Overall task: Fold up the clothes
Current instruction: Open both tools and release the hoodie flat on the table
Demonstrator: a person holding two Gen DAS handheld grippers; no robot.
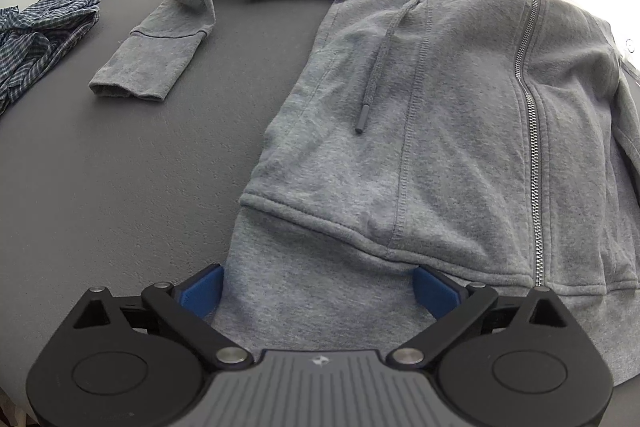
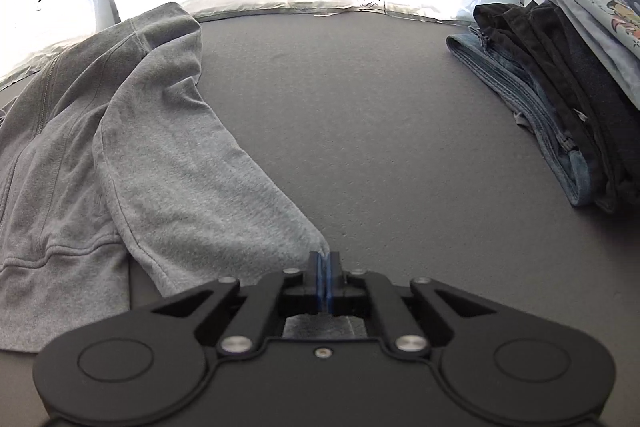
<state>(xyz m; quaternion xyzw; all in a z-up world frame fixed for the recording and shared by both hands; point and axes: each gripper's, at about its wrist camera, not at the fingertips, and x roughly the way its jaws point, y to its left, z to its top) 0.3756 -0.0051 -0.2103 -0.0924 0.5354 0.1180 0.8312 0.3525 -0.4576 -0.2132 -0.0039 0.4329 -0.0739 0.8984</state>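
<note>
Right wrist view showed my right tool (image 2: 325, 259) clamped tight on the cuff of the grey zip hoodie's (image 1: 460, 131) sleeve (image 2: 192, 179), stretched over the desk (image 2: 380, 115). My left tool (image 1: 318, 293) stood wide apart over the hem, gripping nothing. I judged the sleeve fold underway; next, carry it across the body.

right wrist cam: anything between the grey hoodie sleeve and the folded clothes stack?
Nothing. In the right wrist view, only bare dark grey tabletop separates the grey zip-up hoodie's sleeve from the folded clothes stack.
</note>
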